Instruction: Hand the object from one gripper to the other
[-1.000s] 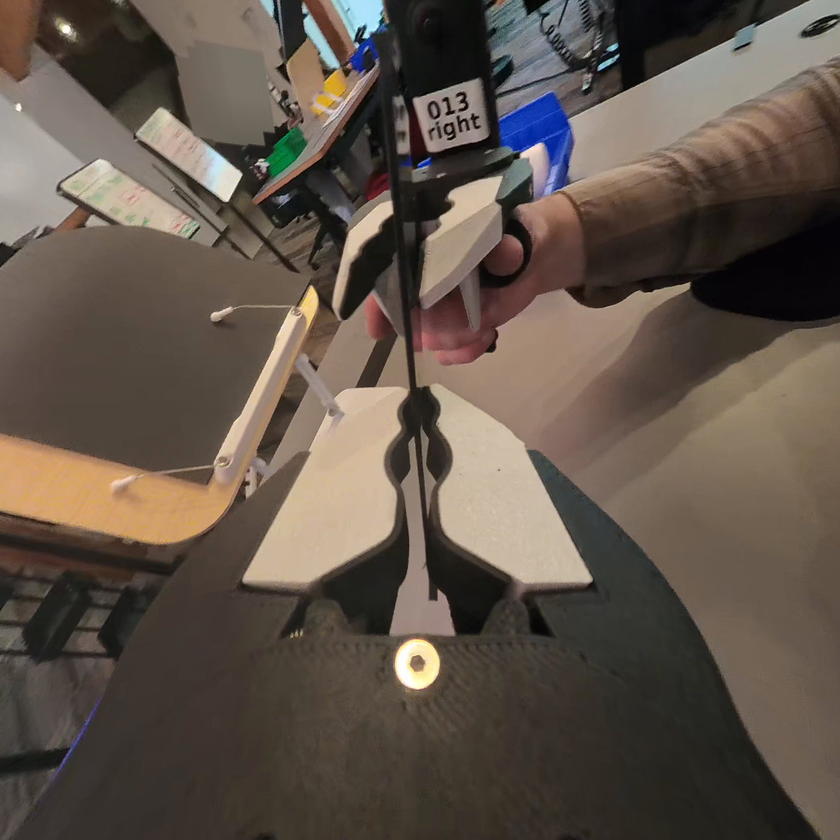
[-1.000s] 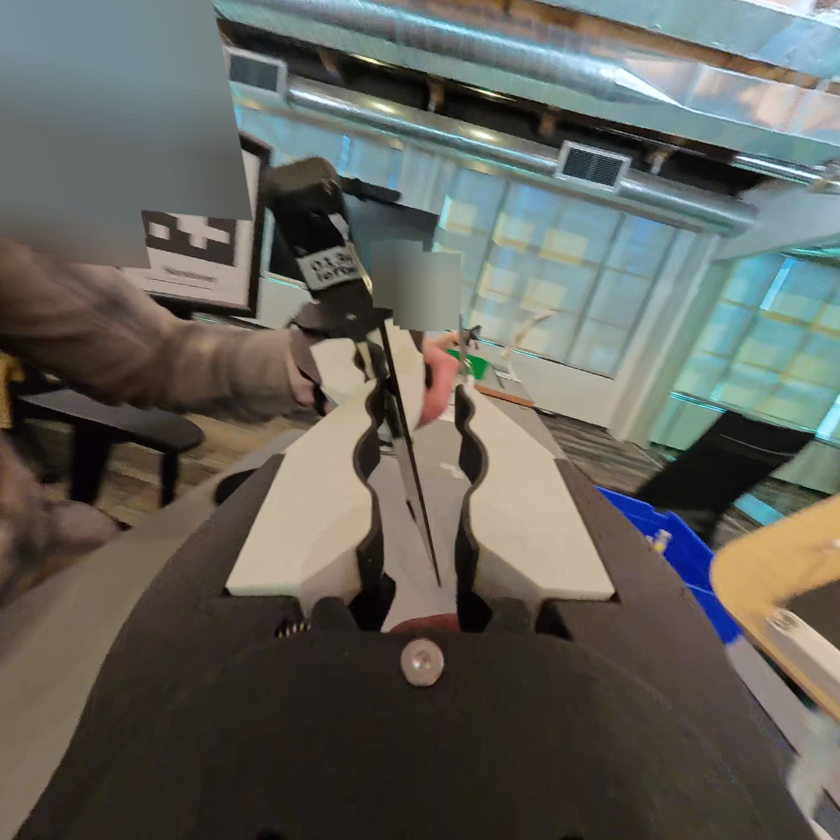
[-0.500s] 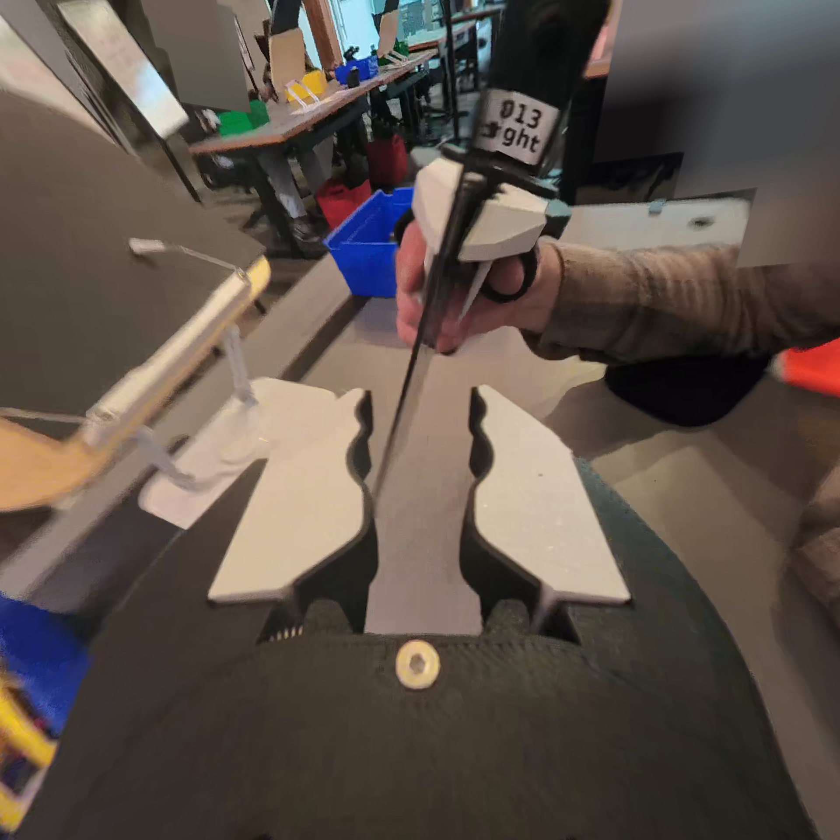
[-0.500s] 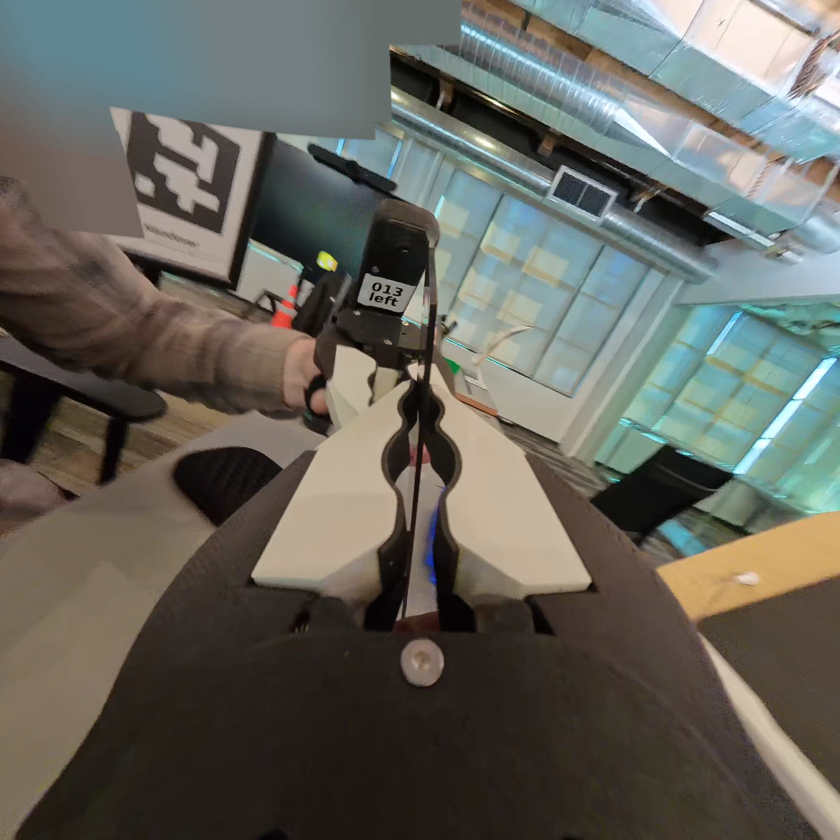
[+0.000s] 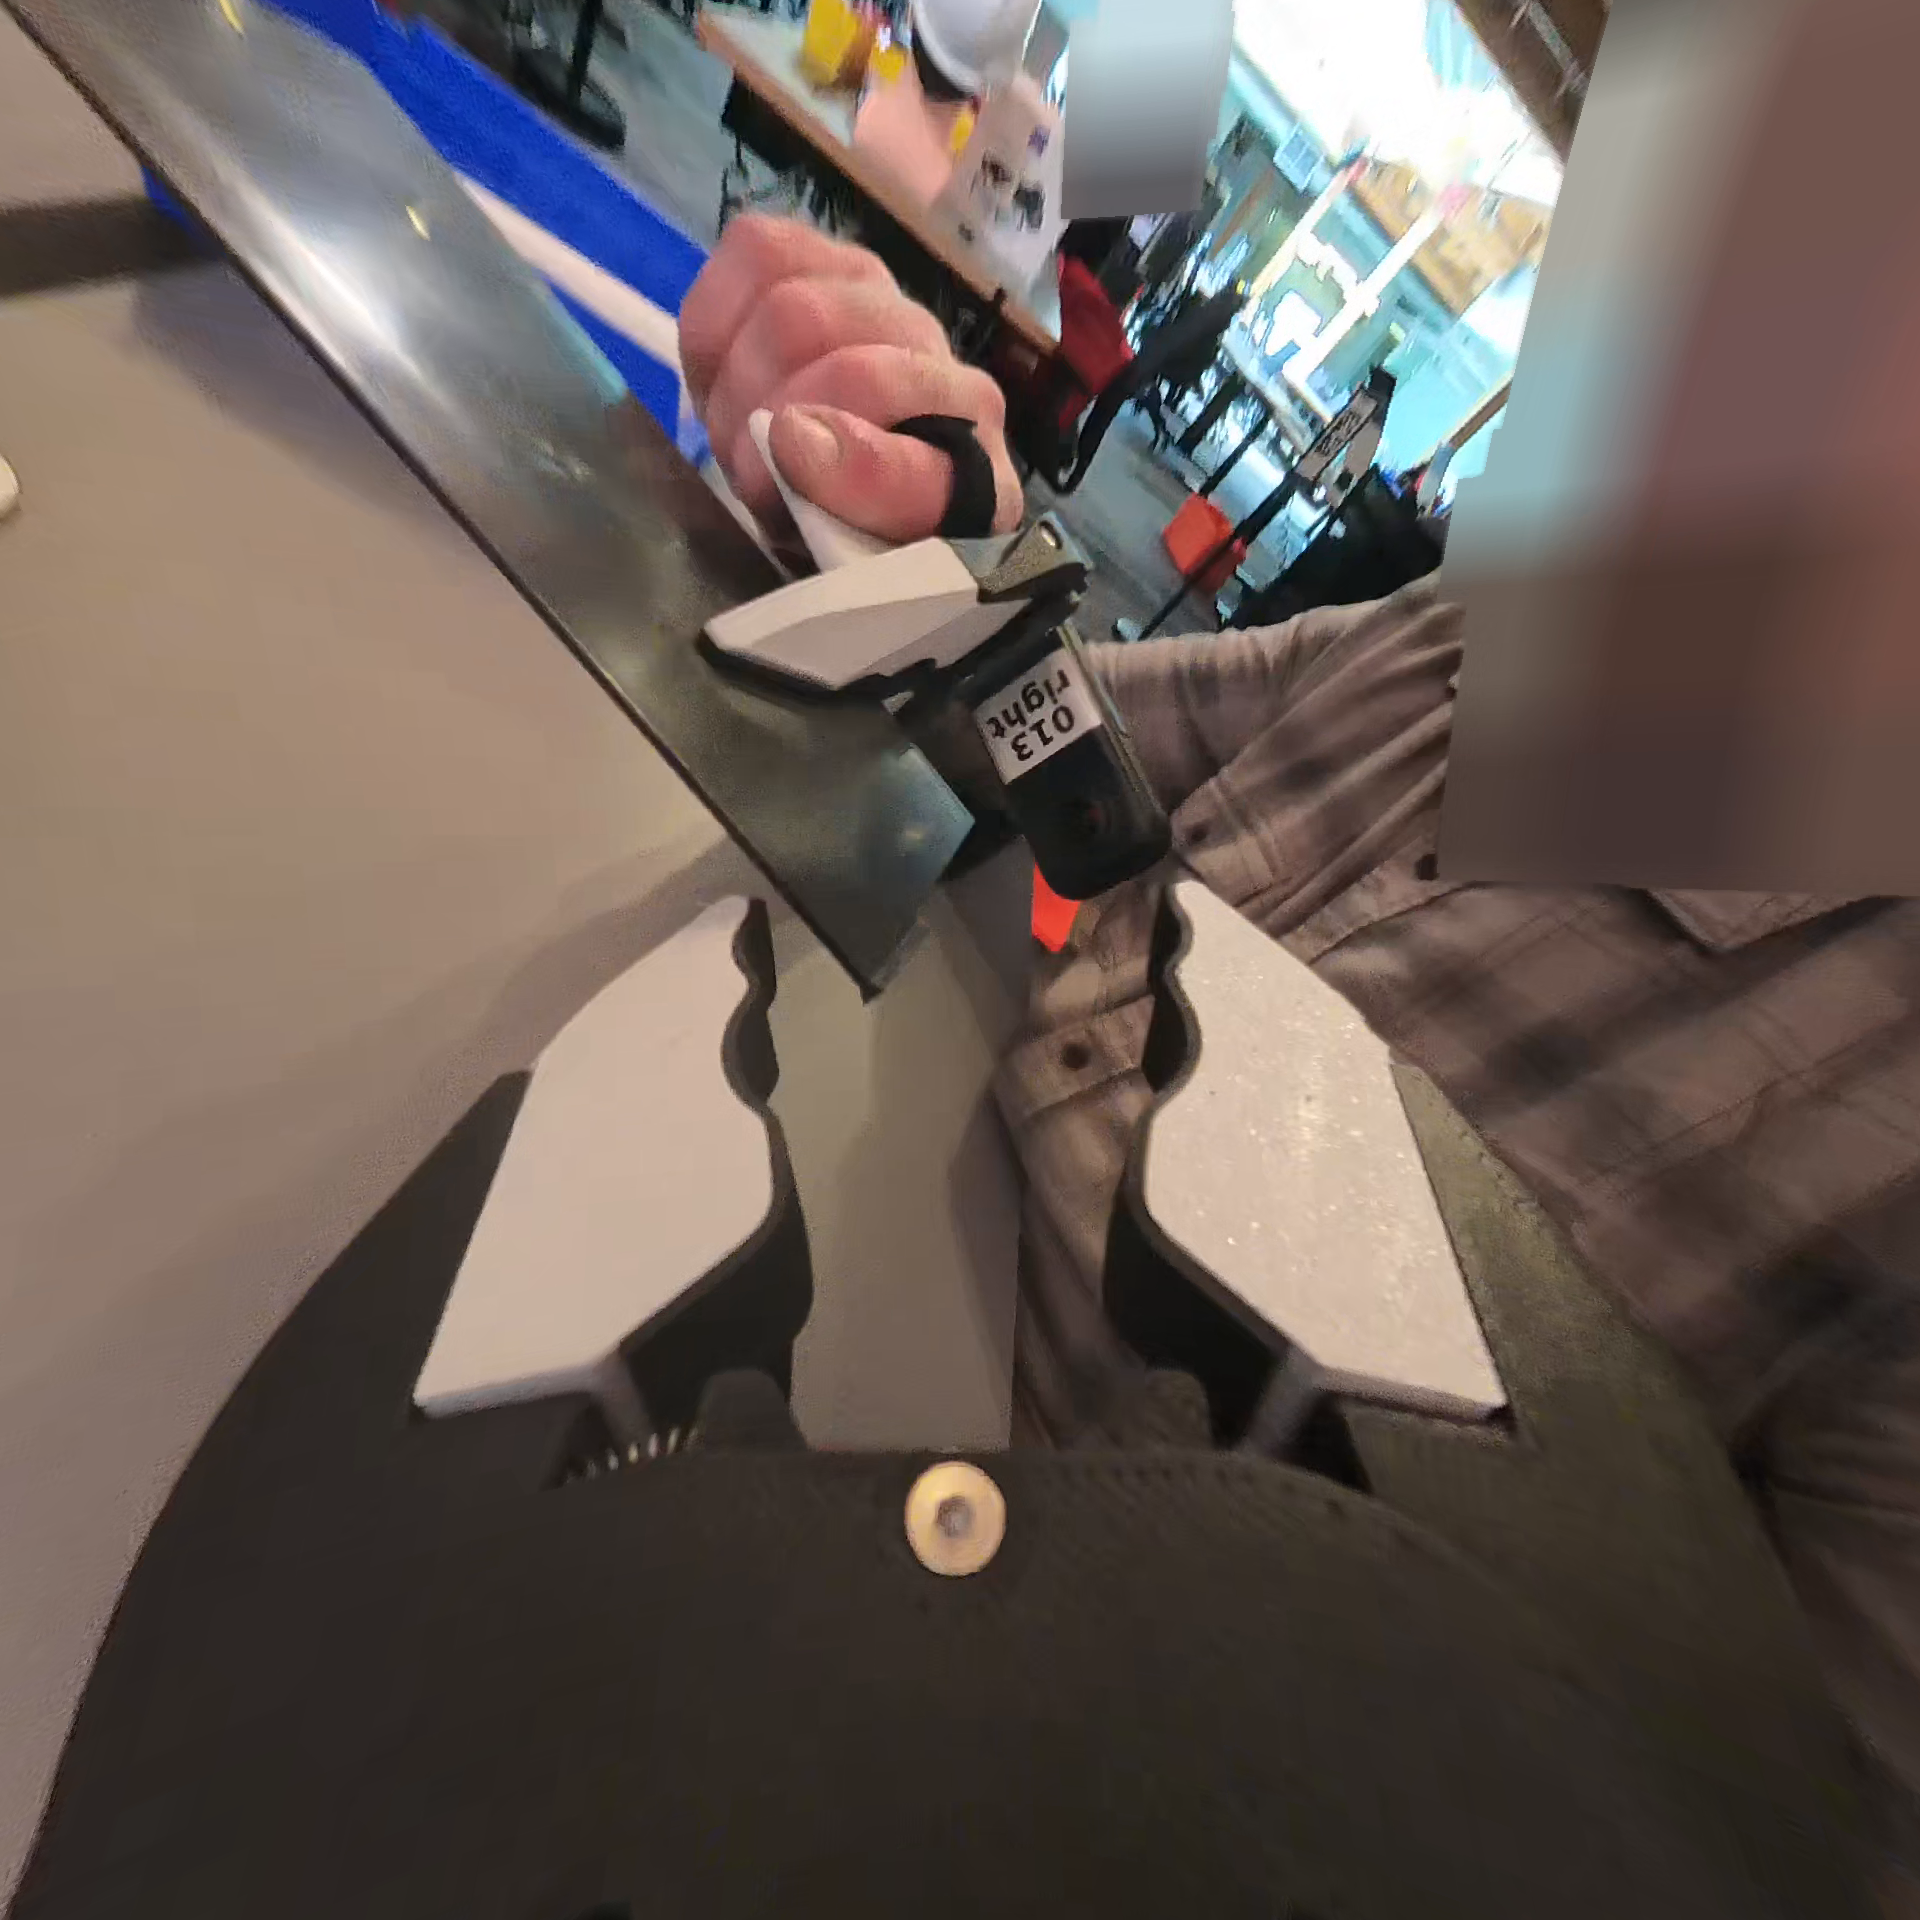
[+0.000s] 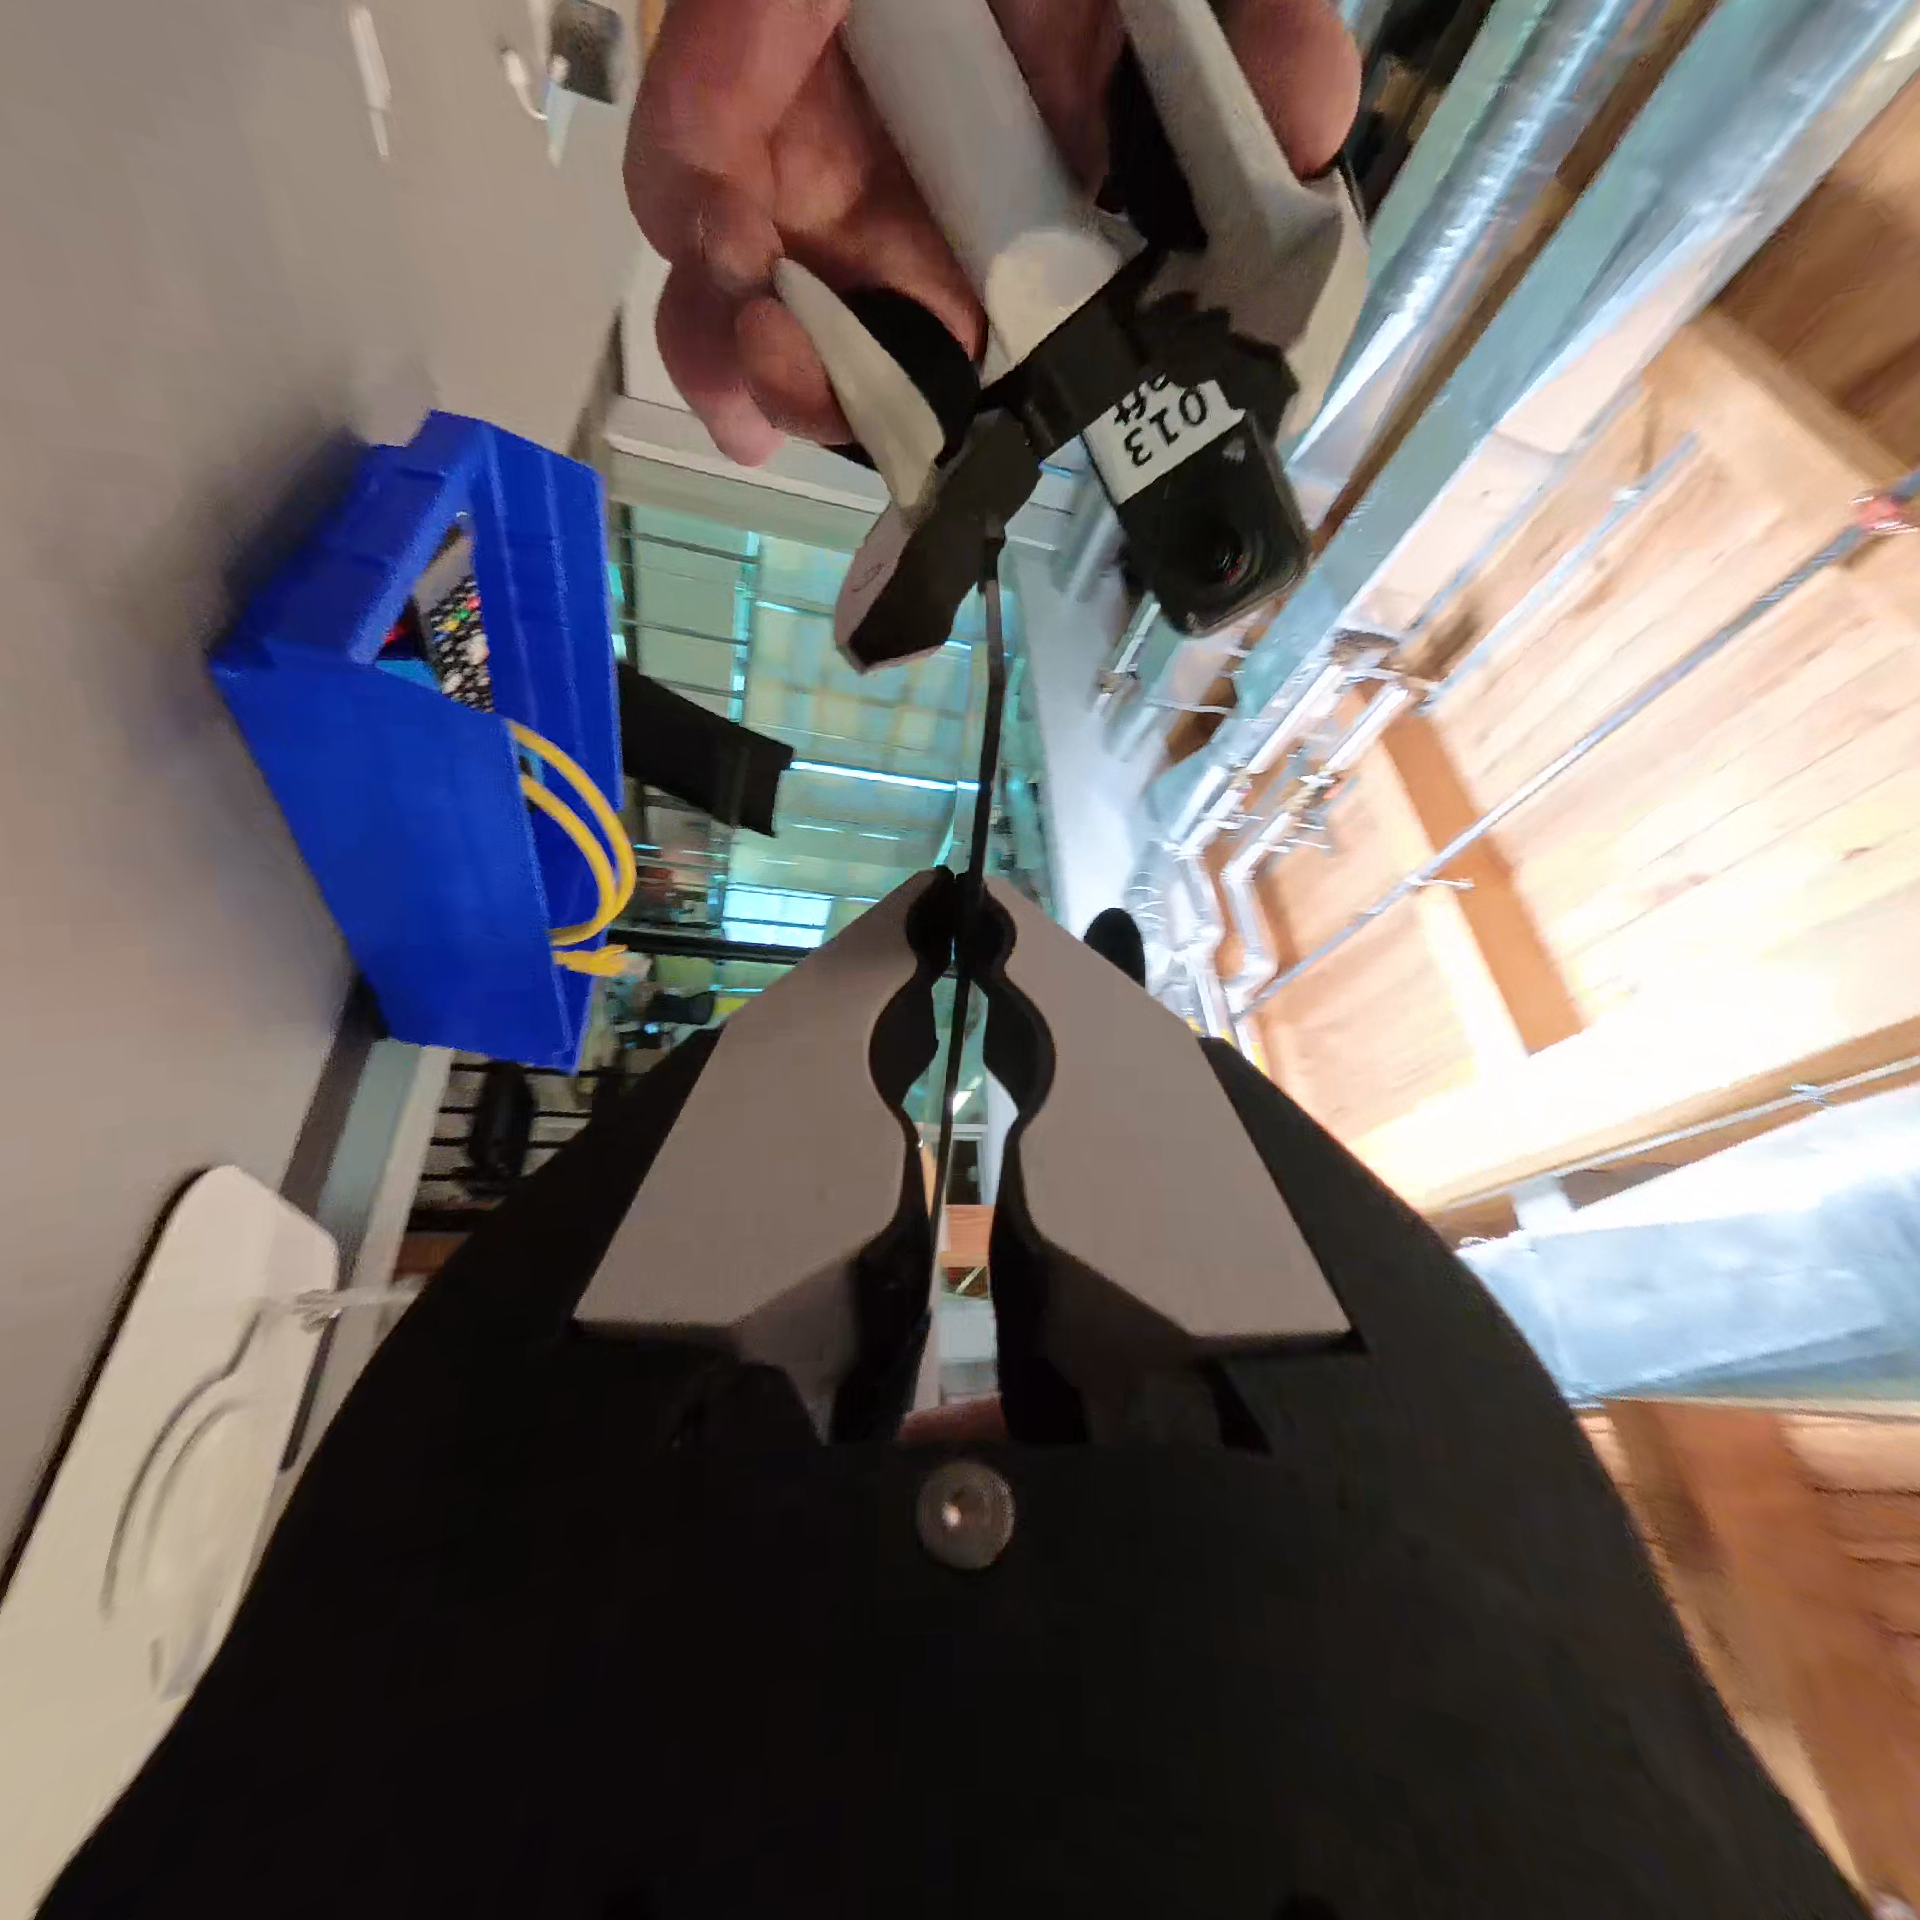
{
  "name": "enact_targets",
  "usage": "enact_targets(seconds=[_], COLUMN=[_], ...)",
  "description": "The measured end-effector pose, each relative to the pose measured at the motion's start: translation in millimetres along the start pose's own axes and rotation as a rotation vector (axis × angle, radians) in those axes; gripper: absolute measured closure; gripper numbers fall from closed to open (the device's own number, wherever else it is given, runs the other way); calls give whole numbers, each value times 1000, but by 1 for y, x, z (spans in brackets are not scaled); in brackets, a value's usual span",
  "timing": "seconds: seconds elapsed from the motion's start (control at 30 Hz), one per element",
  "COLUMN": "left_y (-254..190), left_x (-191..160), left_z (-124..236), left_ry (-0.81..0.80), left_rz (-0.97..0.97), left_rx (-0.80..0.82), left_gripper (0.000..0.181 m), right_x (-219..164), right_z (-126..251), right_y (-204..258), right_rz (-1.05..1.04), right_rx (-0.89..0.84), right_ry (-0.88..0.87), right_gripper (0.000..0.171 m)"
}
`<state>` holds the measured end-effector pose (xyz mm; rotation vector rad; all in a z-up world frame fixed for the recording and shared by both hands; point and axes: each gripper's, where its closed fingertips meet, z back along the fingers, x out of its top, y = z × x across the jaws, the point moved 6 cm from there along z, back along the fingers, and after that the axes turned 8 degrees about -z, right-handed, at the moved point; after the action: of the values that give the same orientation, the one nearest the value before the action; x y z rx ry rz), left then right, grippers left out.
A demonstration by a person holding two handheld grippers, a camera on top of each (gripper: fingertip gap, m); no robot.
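The object is a thin, flat, dark glossy sheet (image 5: 468, 343). In the left wrist view it runs from the upper left down to the middle. My right gripper (image 5: 727, 649) is shut on it there, held by a hand. A lower corner of the sheet lies between the spread fingers of my left gripper (image 5: 956, 914), which is open and does not grip it. In the right wrist view the sheet (image 6: 987, 727) shows edge-on, clamped at the tips of my right gripper (image 6: 956, 894). The left gripper (image 6: 935, 582) hangs at the top, held by a hand.
A grey table (image 5: 208, 831) lies to the left. A blue bin (image 6: 416, 748) with yellow cables stands on the table, and a white flat device (image 6: 156, 1455) lies near its edge. The person's plaid shirt (image 5: 1558, 1091) fills the right of the left wrist view.
One second ago my left gripper held the sheet and the right was open. The right has shut on it and the left has opened. Both grippers have since rolled, turning the sheet.
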<state>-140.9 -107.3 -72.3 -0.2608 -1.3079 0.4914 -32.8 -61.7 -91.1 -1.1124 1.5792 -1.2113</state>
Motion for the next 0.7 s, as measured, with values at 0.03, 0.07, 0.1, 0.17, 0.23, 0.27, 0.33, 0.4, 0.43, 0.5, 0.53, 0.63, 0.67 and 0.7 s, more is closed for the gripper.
enact_targets(seconds=[0.03, 0.07, 0.1, 0.17, 0.23, 0.27, 0.33, 0.4, 0.43, 0.5, 0.53, 0.63, 0.67, 0.7], left_y=[0, 3, 6, 14, 19, 21, 24, 27, 29, 31, 31, 24, 21, 20], left_x=[-3, -6, -9, -9, -13, -14, -15, -15, -15, -13, -11, 0, 4, 9], left_z=[-2, -3, -5, -6, -9, -11, -12, -13, -13, -11, -9, -5, -4, -2], left_ry=[25, 46, 63, 46, 52, 53, 45, 54, 59, 62, 70, 80, 89, 103], left_rz=[17, 42, 63, 75, 86, 66, 54, 6, -19, -70, -108, -259, -290, -335], left_rx=[9, 30, 48, 92, 99, 113, 135, 188, 210, 264, 291, 369, 389, 440], left_gripper=[113, 117, 124, 146, 165, 168, 171, 176, 179, 179, 179, 179, 179, 179], right_x=[5, 10, 13, 16, 15, 14, 10, 5, 2, -4, -8, -19, -22, -24], right_z=[-1, -2, -3, -3, -4, -4, -5, -8, -8, -7, -5, 1, 3, 5], right_y=[4, 7, 10, 14, 16, 18, 21, 24, 22, 14, 9, -4, -6, -8], right_rz=[14, 22, 29, 44, 46, 45, 40, 20, 2, -40, -79, -276, -310, -334], right_rx=[-15, -26, -34, -43, -44, -50, -50, -38, -54, -92, -105, -109, -104, -97], right_ry=[-16, -30, -36, -46, -45, -43, -40, -9, 4, 26, 31, 13, 5, -13], right_gripper=[171, 171, 171, 171, 171, 171, 171, 151, 135, 112, 103, 99, 99, 101])
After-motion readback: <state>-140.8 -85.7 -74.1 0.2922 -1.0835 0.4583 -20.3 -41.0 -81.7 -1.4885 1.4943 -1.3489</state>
